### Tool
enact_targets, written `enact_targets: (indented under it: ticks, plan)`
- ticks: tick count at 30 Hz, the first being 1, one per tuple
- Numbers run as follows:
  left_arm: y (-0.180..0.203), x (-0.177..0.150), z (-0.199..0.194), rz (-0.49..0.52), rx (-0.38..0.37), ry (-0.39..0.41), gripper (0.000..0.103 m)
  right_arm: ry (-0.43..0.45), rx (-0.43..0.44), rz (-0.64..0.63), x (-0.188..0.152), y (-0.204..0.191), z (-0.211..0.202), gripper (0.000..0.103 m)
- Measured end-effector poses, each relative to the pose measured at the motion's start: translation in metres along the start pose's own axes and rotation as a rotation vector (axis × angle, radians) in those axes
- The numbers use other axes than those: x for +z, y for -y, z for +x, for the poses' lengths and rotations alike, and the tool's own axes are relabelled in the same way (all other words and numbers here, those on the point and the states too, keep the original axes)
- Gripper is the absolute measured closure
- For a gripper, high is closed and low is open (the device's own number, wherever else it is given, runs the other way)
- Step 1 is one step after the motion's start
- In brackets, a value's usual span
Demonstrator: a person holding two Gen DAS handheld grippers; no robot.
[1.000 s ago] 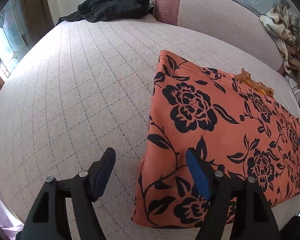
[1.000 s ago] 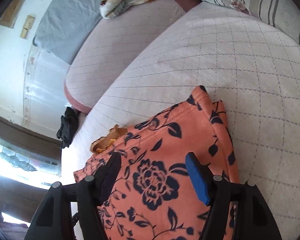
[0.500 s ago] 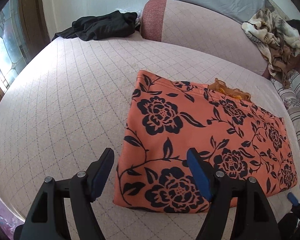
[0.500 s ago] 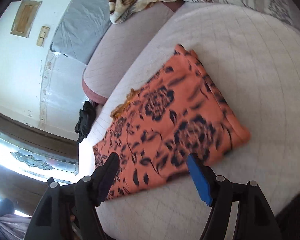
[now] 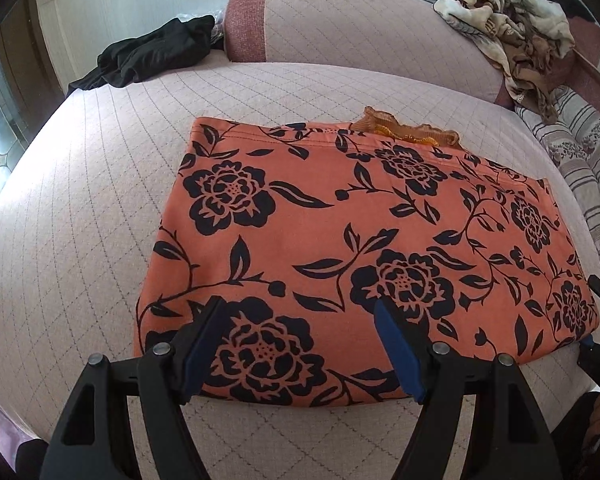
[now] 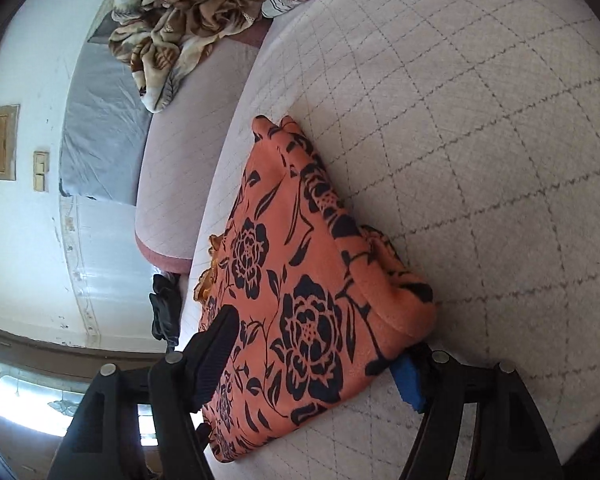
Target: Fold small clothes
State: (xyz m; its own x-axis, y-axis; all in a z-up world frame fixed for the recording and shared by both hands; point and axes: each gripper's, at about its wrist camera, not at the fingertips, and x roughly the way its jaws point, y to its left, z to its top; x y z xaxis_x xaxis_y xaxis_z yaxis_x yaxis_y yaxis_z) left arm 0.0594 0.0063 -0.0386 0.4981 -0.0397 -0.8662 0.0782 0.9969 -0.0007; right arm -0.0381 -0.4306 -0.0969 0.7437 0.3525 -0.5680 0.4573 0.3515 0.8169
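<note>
Right wrist view: the right gripper (image 6: 312,356) has its jaws closing astride the near corner of the orange floral garment (image 6: 300,280), not yet pinching. Risk, as judged: the pads catch only the top layer, spoiling the fold. Left wrist view alone shows the left gripper (image 5: 300,344) wide and empty above the near hem, with the garment's whole outline beyond its jaws.

An orange cloth (image 5: 340,240) printed with black flowers and leaves lies folded into a flat rectangle on the quilted pale bed (image 5: 80,220). A frilly golden trim (image 5: 404,130) peeks out at its far edge.
</note>
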Motion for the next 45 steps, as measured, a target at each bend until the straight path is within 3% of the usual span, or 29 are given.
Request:
enact_targets:
  ticks: [2,13,15,16,21,22,23,24,27,29,30,34,35,37,38,40,41,45]
  plan:
    - [0.001,0.002,0.0,0.002,0.004,0.006,0.027,-0.007,-0.013,-0.029,0.001,-0.003,0.002,0.05]
    - [0.004,0.009,0.015,0.002,0.0,-0.009,0.027,0.015,-0.066,-0.07,0.007,-0.007,0.008,0.044]
    - [0.005,0.011,0.017,0.003,-0.002,-0.01,0.027,0.014,-0.079,-0.094,0.008,-0.01,0.011,0.055]
    - [0.005,0.012,0.018,0.003,-0.003,-0.008,0.027,0.008,-0.089,-0.104,0.008,-0.011,0.012,0.069]
    - [0.006,0.016,0.017,0.005,-0.005,0.011,0.027,-0.008,-0.099,-0.098,0.008,-0.01,0.013,0.067]
    - [0.006,0.016,0.017,0.002,-0.005,0.018,0.027,0.001,-0.11,-0.099,0.008,-0.011,0.011,0.064]
    - [0.007,0.017,0.018,0.002,-0.003,0.023,0.027,0.011,-0.111,-0.095,0.008,-0.01,0.01,0.052]
    - [0.008,0.017,0.021,0.003,-0.004,0.016,0.027,0.018,-0.095,-0.086,0.008,-0.009,0.009,0.048]
    - [0.018,0.013,0.044,0.05,0.003,-0.031,0.025,0.019,-0.095,-0.093,0.008,-0.012,0.013,0.047]
    - [0.029,0.008,0.046,0.127,0.06,0.0,0.023,0.009,-0.111,-0.131,0.008,-0.017,0.016,0.073]
    - [0.031,0.009,0.039,0.13,0.06,0.012,0.024,-0.003,-0.112,-0.132,0.009,-0.018,0.018,0.08]
    - [0.031,0.013,0.015,0.09,-0.014,0.095,0.024,-0.011,-0.128,-0.17,0.008,-0.026,0.015,0.077]
    - [0.034,0.011,0.019,0.1,-0.007,0.089,0.023,-0.005,-0.13,-0.166,0.008,-0.026,0.013,0.076]
    - [0.045,0.002,0.05,0.164,0.001,-0.015,0.022,0.001,-0.136,-0.139,0.008,-0.023,0.014,0.069]
    - [0.049,-0.002,0.052,0.191,0.032,0.034,0.017,0.0,-0.138,-0.124,0.009,-0.021,0.016,0.065]
    - [0.05,0.002,0.044,0.184,0.035,0.031,0.018,0.002,-0.139,-0.126,0.009,-0.02,0.019,0.068]
    - [0.045,0.006,0.038,0.148,0.013,0.021,0.018,-0.003,-0.149,-0.14,0.009,-0.021,0.021,0.077]
    - [0.038,0.013,0.014,0.079,-0.016,0.107,0.018,-0.004,-0.184,-0.195,0.007,-0.032,0.019,0.079]
